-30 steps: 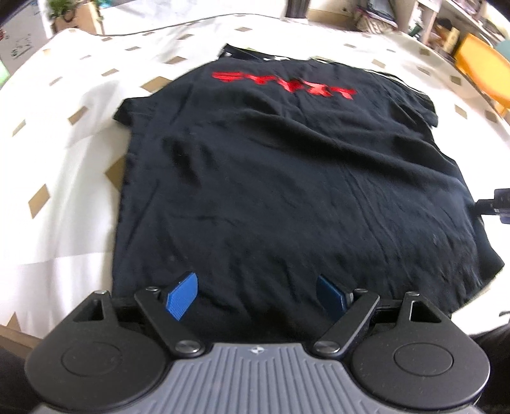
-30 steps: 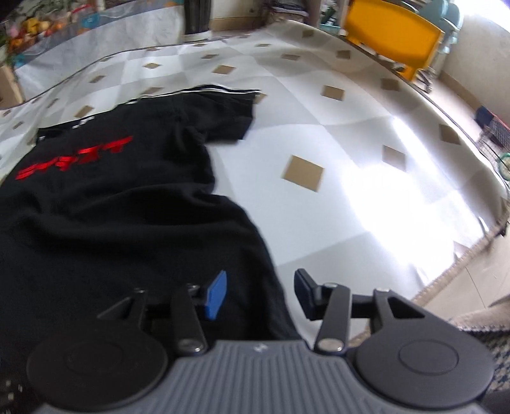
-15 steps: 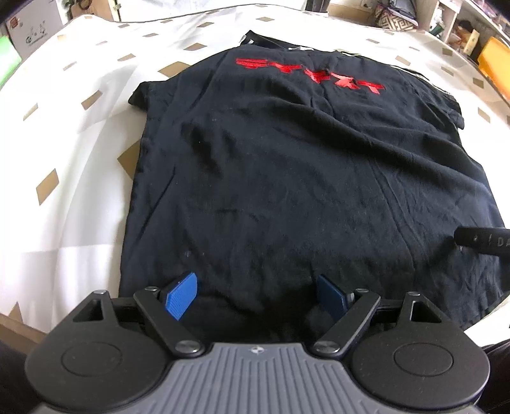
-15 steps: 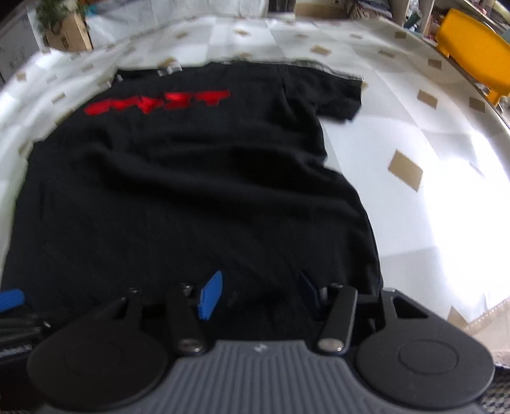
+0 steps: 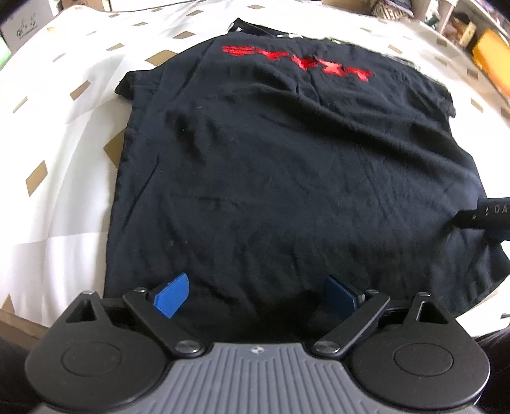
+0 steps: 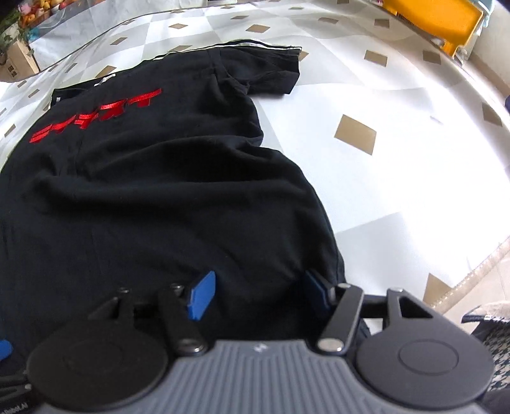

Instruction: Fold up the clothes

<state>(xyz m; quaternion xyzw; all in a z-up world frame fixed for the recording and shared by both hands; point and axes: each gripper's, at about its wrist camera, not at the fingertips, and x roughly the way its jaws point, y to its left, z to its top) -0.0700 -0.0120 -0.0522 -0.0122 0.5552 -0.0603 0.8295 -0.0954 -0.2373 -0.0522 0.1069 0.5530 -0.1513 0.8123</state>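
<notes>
One black T-shirt (image 5: 287, 165) lies spread flat on a white cloth (image 5: 57, 133) patterned with small tan diamonds; whether a worktop or a bed lies under the cloth cannot be told. One line of red lettering (image 5: 296, 62) runs across the far end of the shirt, and two short sleeves show, one at each far corner; the right one (image 6: 271, 76) lies flat with a thin white stripe along its far edge. Two grippers hang over the near hem, both pointing steeply down. The left gripper (image 5: 256, 294) has its two blue fingertips (image 5: 172, 297) set wide apart and its jaws are opening, with shirt fabric below and between them and nothing pinched. The right gripper (image 6: 258, 296) sits at the shirt's near right corner, its jaws partly apart and opening too, fabric between the blue tips (image 6: 202, 297) but no grip on it. In the left wrist view, part of the right gripper's black body pokes in from the right edge. One yellow chair (image 6: 430, 19) stands beyond the cloth at the far right.
</notes>
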